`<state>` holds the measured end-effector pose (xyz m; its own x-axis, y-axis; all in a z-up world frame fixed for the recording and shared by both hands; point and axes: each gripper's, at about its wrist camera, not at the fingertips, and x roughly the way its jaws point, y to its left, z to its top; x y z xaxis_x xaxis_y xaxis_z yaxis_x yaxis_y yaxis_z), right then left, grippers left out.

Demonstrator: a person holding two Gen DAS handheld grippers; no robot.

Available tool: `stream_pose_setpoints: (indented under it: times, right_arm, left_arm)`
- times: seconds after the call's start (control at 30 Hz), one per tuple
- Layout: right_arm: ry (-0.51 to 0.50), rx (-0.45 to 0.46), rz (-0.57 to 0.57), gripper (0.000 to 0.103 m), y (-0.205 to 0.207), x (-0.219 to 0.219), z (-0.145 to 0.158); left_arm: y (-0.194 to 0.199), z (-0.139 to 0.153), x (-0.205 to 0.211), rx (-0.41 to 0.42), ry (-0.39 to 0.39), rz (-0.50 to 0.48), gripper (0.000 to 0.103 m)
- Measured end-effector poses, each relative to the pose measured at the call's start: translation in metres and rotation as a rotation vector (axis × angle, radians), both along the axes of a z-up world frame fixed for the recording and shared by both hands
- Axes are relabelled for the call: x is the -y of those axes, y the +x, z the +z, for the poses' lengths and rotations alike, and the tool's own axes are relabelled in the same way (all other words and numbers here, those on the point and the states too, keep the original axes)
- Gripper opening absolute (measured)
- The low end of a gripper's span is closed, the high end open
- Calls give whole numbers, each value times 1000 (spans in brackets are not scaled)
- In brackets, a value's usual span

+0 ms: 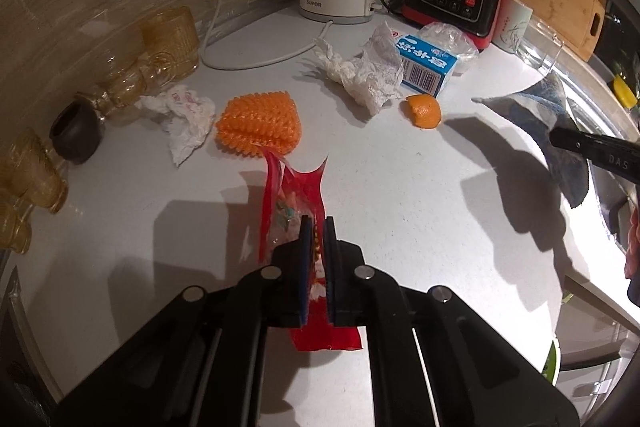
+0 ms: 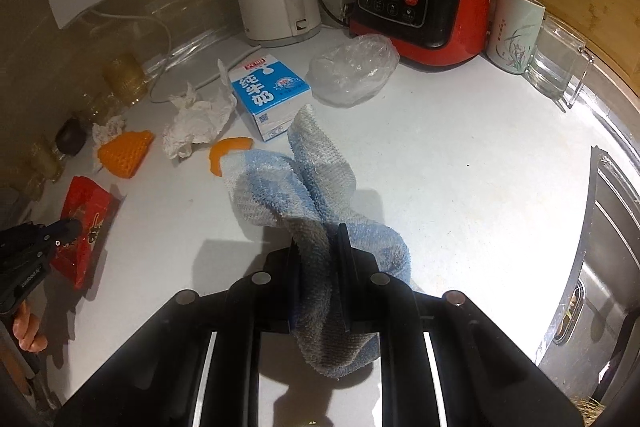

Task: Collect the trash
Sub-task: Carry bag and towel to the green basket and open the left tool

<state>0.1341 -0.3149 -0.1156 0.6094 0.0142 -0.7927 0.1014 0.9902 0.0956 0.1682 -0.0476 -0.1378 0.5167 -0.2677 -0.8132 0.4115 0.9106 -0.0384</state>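
Trash is all over this white counter (image 1: 400, 187), and the left gripper (image 1: 314, 227) has its jaws clamped on the red snack wrapper (image 1: 296, 187), raised off the surface with its torn top flaring ahead of the fingers. Over on the other side, the right gripper (image 2: 318, 239) is clenched on a blue-grey cloth (image 2: 296, 179), bunched and drooping both ways.

Left on the counter: orange foam netting (image 1: 256, 123), two crumpled tissues (image 1: 368, 71) (image 1: 184, 115), the orange peel (image 1: 424, 109), the milk carton (image 1: 426, 65), a clear plastic bag (image 2: 352, 71).

The risks — that wrapper is slick film pinched near one edge, so a quick swing might let it slip free. The trailing cloth could drag the peel or carton along. And the amber glasses (image 1: 168, 39) stand just behind the left-hand tissue, so a careless reach there may topple them.
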Motion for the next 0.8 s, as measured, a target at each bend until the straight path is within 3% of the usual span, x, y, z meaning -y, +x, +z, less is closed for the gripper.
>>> stream_pose_setpoints:
  times: [0.17,0.43,0.8]
  right_arm:
    - [11,44,21,16,-23,-10,19]
    - [46,99,64,16,-68,-29,45]
    - [25,89,74,16,-190,-26,50]
  left_arm:
    - [-13,15,-23,-15,-70,19,6]
    - [-56,45,-33,16,-103,14,6]
    - [-158,58,5,-41,-162,-140,6]
